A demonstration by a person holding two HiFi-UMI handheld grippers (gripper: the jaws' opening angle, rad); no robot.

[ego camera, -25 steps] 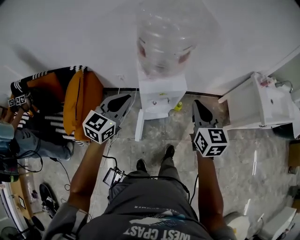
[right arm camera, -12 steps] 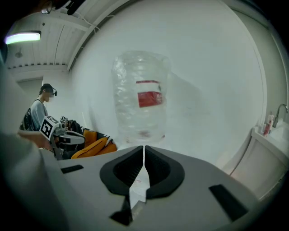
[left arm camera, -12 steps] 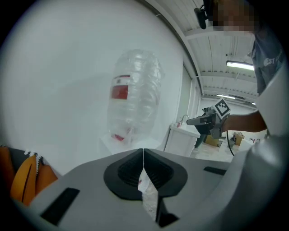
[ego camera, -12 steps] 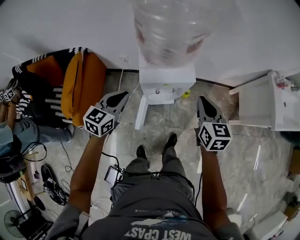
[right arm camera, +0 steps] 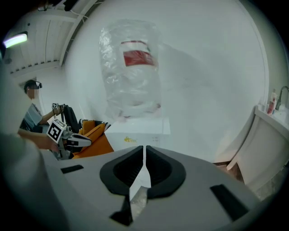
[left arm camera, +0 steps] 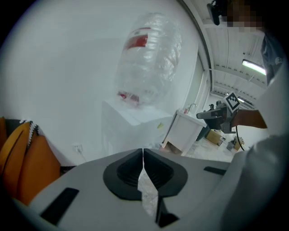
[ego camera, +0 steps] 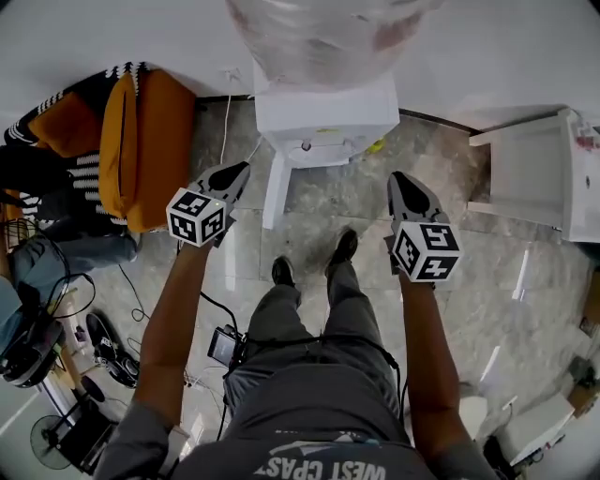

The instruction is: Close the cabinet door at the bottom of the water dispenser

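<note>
The white water dispenser stands against the wall with a clear bottle on top. Its bottom cabinet door hangs open, swung out toward me at the left front corner. My left gripper is shut and empty, just left of the door and apart from it. My right gripper is shut and empty too, right of the dispenser's front. The left gripper view shows the left gripper aimed at the dispenser. In the right gripper view the right gripper points at the dispenser.
An orange bag with striped cloth lies left of the dispenser. A white open cabinet stands to the right. My shoes are on the tiled floor in front of the dispenser. Cables and gear lie at the lower left, near another person.
Both grippers have sunk toward the floor. The dispenser has grown larger and slid up in the head view. Both grippers stay shut.
</note>
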